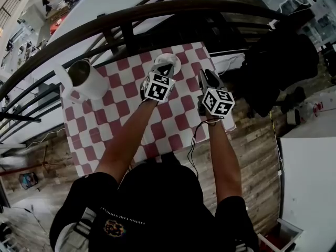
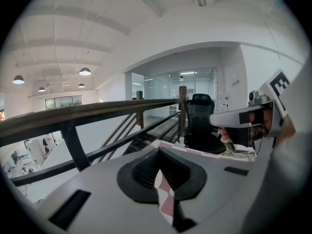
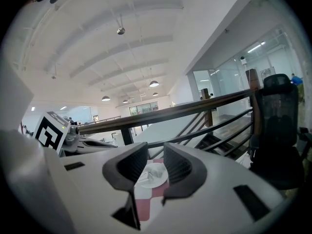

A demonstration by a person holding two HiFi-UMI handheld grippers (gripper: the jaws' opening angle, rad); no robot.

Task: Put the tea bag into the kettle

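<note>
A white kettle [image 1: 86, 81] with an open top stands at the far left of the red-and-white checked table [image 1: 110, 135]. Near the table's far edge sits a small white saucer [image 1: 169, 61] with a white tea bag [image 3: 155, 171] on it. My left gripper [image 1: 167, 68] points at the saucer from just in front; its jaws [image 2: 157, 152] meet at the tips with nothing in them. My right gripper [image 1: 206, 76] hovers to the saucer's right. Its jaws [image 3: 155, 152] stand apart and empty, and the saucer [image 3: 152, 177] shows between them further off.
A dark curved railing [image 1: 157, 12] runs just beyond the table, with a drop behind it. A black office chair [image 1: 283, 67] stands right of the table. The table's right edge lies under my right gripper. Wooden floor lies around.
</note>
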